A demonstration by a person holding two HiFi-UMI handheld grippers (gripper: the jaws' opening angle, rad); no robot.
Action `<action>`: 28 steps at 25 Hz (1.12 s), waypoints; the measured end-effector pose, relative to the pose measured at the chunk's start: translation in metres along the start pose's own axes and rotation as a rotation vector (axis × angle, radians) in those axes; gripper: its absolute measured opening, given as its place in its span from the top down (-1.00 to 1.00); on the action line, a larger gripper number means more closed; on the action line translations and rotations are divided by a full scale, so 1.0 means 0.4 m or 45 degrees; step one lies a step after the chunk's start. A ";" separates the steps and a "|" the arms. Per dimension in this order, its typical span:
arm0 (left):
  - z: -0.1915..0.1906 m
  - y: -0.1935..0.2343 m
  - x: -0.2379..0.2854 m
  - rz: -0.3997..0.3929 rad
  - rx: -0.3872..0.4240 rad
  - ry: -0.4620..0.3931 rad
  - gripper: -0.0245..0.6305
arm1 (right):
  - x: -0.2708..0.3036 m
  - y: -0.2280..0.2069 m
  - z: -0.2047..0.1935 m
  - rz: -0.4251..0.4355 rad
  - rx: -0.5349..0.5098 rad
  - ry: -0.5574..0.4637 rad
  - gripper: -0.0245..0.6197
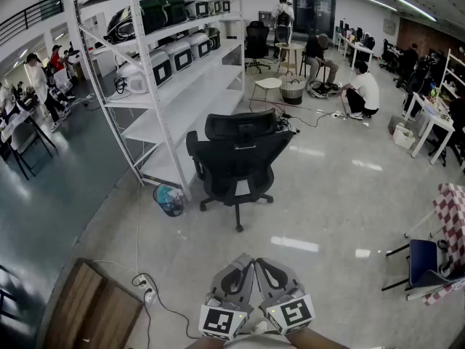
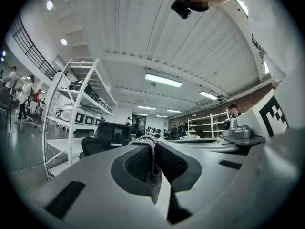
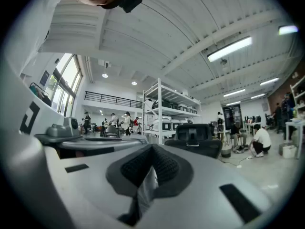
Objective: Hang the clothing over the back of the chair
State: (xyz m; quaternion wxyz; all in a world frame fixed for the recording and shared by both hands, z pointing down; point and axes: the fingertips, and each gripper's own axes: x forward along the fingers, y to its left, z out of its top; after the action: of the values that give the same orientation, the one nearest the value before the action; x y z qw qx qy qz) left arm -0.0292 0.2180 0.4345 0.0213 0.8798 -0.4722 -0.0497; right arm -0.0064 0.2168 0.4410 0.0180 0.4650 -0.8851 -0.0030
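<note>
Wide workshop hall with pale glossy floor, white metal shelving rack at 11 o'clock. Black swivel office chair at centre. At 6 o'clock, left claw and right claw side by side, level, each pressed together on pale grey-white cloth garment. Garment well apart from chair.

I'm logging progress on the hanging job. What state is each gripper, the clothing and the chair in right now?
Left gripper: shut on clothing.
Right gripper: shut on clothing.
Clothing: pinched by both grippers, not yet on chair.
Chair: upright, back bare, standing apart ahead of the grippers.
</note>
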 end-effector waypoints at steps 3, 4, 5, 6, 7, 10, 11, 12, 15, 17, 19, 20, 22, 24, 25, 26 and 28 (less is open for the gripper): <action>0.004 0.018 0.019 0.023 0.002 -0.004 0.84 | 0.012 -0.010 -0.010 -0.027 0.001 0.018 0.88; 0.009 0.021 0.026 0.025 0.014 -0.005 0.84 | 0.017 -0.014 -0.007 -0.041 -0.001 0.009 0.88; 0.015 0.024 0.031 0.027 0.027 -0.007 0.84 | 0.024 -0.018 -0.001 -0.054 -0.006 -0.003 0.88; 0.020 0.027 0.036 0.030 0.037 -0.009 0.84 | 0.030 -0.021 0.004 -0.063 -0.017 -0.012 0.88; 0.024 0.030 0.039 0.033 0.045 -0.012 0.84 | 0.035 -0.024 0.008 -0.068 -0.030 -0.017 0.88; 0.029 0.033 0.044 0.035 0.058 -0.022 0.84 | 0.040 -0.030 0.021 -0.085 -0.050 -0.044 0.88; 0.028 0.033 0.044 0.035 0.057 -0.023 0.84 | 0.040 -0.031 0.025 -0.093 -0.051 -0.057 0.88; 0.026 0.034 0.044 0.035 0.057 -0.023 0.84 | 0.040 -0.029 0.028 -0.097 -0.051 -0.067 0.88; 0.018 0.036 0.046 0.040 0.046 -0.014 0.84 | 0.044 -0.028 0.023 -0.094 -0.052 -0.063 0.88; 0.013 0.036 0.051 0.044 0.036 -0.008 0.84 | 0.042 -0.033 0.018 -0.089 -0.055 -0.056 0.88; 0.005 0.034 0.062 0.049 0.029 0.001 0.84 | 0.039 -0.044 0.012 -0.084 -0.051 -0.050 0.88; 0.001 0.032 0.070 0.051 0.026 0.003 0.84 | 0.038 -0.052 0.008 -0.081 -0.049 -0.046 0.88; 0.005 0.026 0.088 0.056 0.023 -0.006 0.84 | 0.036 -0.070 0.003 -0.074 -0.050 -0.040 0.88; 0.009 0.017 0.104 0.069 0.015 -0.016 0.84 | 0.032 -0.091 0.000 -0.066 -0.048 -0.037 0.88; 0.003 0.013 0.112 0.079 0.008 -0.013 0.84 | 0.030 -0.101 -0.002 -0.061 -0.045 -0.037 0.88; -0.009 0.008 0.119 0.090 0.001 -0.008 0.84 | 0.027 -0.113 -0.005 -0.055 -0.043 -0.037 0.88; -0.031 -0.002 0.137 0.105 -0.006 0.003 0.84 | 0.020 -0.138 -0.014 -0.045 -0.045 -0.041 0.88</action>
State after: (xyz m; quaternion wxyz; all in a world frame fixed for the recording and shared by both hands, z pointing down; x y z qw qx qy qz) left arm 0.0028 0.1726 0.4430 0.0260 0.8597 -0.5078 -0.0489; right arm 0.0347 0.1790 0.4458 0.0119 0.4800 -0.8768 -0.0266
